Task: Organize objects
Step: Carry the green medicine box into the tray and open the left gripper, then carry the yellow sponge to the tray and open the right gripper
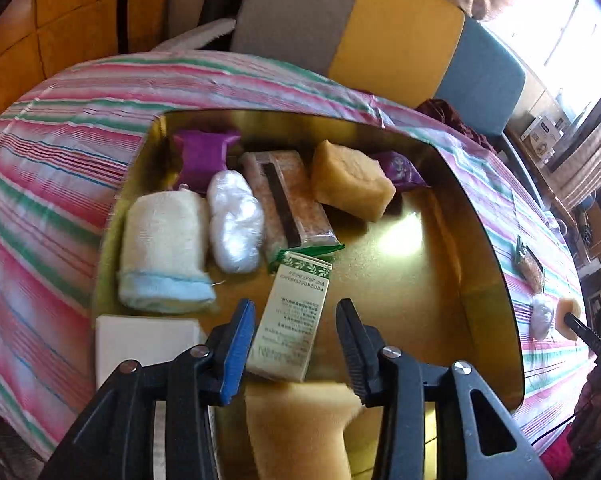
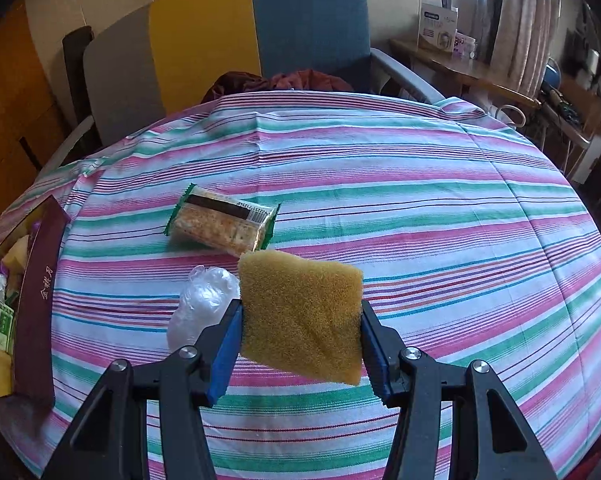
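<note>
Left gripper (image 1: 296, 344) — jaws spread, clear of the green-and-white packet (image 1: 290, 320) lying in the gold-lined box (image 1: 480, 272). Right gripper (image 2: 300, 340) — jaws pinching a yellow sponge (image 2: 300, 314) above the striped tablecloth (image 2: 420, 208).

A grey, yellow and blue chair back (image 2: 220, 40) stands behind the striped tablecloth (image 2: 380, 160); perhaps a crumpled maroon cloth (image 2: 276, 80).
</note>
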`<state>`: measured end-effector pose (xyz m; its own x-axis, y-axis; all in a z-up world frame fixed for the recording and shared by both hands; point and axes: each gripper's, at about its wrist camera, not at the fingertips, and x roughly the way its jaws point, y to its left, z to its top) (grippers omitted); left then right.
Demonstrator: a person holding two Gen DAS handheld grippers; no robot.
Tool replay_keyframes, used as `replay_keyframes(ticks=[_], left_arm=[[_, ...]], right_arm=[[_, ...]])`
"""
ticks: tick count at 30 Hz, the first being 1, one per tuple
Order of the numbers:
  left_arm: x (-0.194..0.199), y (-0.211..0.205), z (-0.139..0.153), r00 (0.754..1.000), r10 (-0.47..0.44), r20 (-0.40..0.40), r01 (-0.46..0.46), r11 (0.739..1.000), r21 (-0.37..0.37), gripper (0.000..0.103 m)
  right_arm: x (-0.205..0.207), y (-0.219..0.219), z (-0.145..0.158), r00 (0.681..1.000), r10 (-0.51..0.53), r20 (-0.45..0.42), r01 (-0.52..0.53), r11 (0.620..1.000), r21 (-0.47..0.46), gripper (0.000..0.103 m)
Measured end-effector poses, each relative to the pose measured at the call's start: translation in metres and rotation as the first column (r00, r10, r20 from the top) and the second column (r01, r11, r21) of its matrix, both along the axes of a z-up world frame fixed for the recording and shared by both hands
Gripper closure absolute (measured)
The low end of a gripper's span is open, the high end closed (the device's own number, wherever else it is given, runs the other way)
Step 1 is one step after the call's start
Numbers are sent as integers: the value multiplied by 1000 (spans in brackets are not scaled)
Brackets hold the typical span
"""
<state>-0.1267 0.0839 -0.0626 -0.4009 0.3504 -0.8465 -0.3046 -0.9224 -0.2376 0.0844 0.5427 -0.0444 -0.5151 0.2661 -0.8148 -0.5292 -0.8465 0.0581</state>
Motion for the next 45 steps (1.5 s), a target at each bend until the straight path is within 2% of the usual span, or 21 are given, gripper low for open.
replay_keyframes(ticks=[6, 11, 14, 20, 24, 28, 32, 35, 36, 38, 40, 45], left_arm=[[23, -13, 21, 996, 21, -84, -20, 1000, 18, 61], [38, -17, 33, 990, 18, -140, -19, 1000, -8, 60], [48, -20, 40, 984, 14, -177, -18, 1000, -18, 60], [62, -32, 48, 975, 19, -222, -26, 999, -29, 60], [69, -41, 52, 967, 37, -251, -46, 998, -30, 60], [71, -48, 55, 960, 50, -276, -64, 997, -40, 60], [72, -54, 55, 959, 55, -277, -68, 997, -39, 60], [73, -57, 54, 958, 60, -280, -75, 996, -42, 60], [72, -57, 54, 958, 60, -280, -75, 996, -44, 60], [73, -58, 54, 957, 63, -283, -79, 996, -44, 60], [75, -58, 55, 955, 61, -292, -79, 995, -52, 60], [80, -55, 60, 949, 50, -311, -72, 996, -59, 60]], right_arm=[[-7, -18, 9, 999, 41, -17, -41, 999, 3, 48], [-24, -68, 31, 987, 149, -63, -149, 989, -2, 47], [-42, -114, 47, 961, 256, -105, -259, 966, -10, 47], [-84, -214, 63, 874, 464, -143, -472, 882, -21, 46], [-112, -269, 48, 831, 547, -106, -553, 832, -44, 45], [-141, -306, 15, 813, 582, -29, -582, 808, -91, 45], [-155, -327, -12, 798, 602, 29, -596, 796, -107, 42], [-156, -335, -24, 784, 620, 30, -611, 779, -140, 39], [-155, -337, -25, 779, 626, 29, -616, 774, -145, 38], [-153, -339, -25, 772, 636, 22, -626, 765, -151, 29], [-149, -337, -20, 770, 638, -4, -630, 760, -158, 24], [-143, -332, -8, 772, 633, -53, -633, 760, -144, 20]])
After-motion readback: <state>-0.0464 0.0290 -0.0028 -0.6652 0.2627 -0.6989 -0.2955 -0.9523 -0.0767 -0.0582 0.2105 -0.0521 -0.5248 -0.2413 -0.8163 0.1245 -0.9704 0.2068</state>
